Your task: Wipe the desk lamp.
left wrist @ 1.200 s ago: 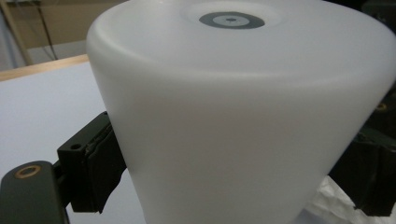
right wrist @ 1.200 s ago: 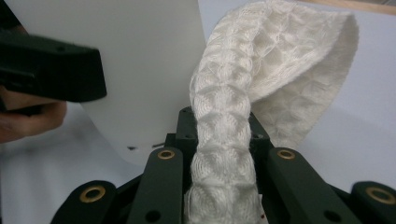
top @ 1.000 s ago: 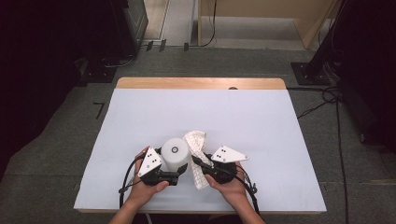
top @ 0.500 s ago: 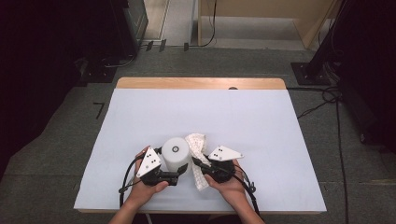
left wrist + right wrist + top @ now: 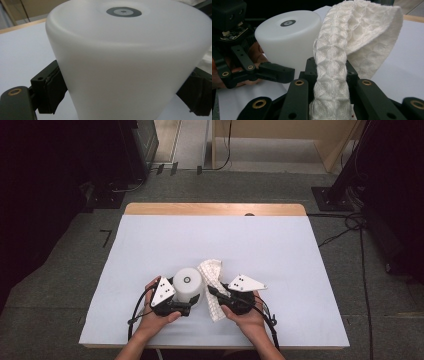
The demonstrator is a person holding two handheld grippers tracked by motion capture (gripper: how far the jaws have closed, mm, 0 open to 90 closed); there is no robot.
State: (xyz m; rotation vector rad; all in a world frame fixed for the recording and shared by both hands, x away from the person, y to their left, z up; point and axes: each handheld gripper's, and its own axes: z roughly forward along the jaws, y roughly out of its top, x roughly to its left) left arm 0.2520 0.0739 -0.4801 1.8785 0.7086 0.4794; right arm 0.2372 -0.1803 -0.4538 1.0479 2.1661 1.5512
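A white, translucent cup (image 5: pixel 187 281) stands upside down on the white-covered table (image 5: pixel 250 245), near its front edge. My left gripper (image 5: pixel 186 300) is shut on the cup low down, with its black pads (image 5: pixel 53 92) pressed on either side of the cup's wall (image 5: pixel 125 62). Just right of the cup, my right gripper (image 5: pixel 215 295) is shut on a white waffle-weave cloth (image 5: pixel 210 272). The cloth (image 5: pixel 332 75) runs up between the right gripper's jaws (image 5: pixel 331 68) and folds over beside the cup (image 5: pixel 287 42). Those jaws have just been opening a little, and the cloth stays between them.
The wooden back edge (image 5: pixel 215 209) of the table lies far off. Dark equipment (image 5: pixel 60 180) stands on the floor at the left, and cables (image 5: pixel 350 220) trail at the right. Both hands rest at the table's front edge.
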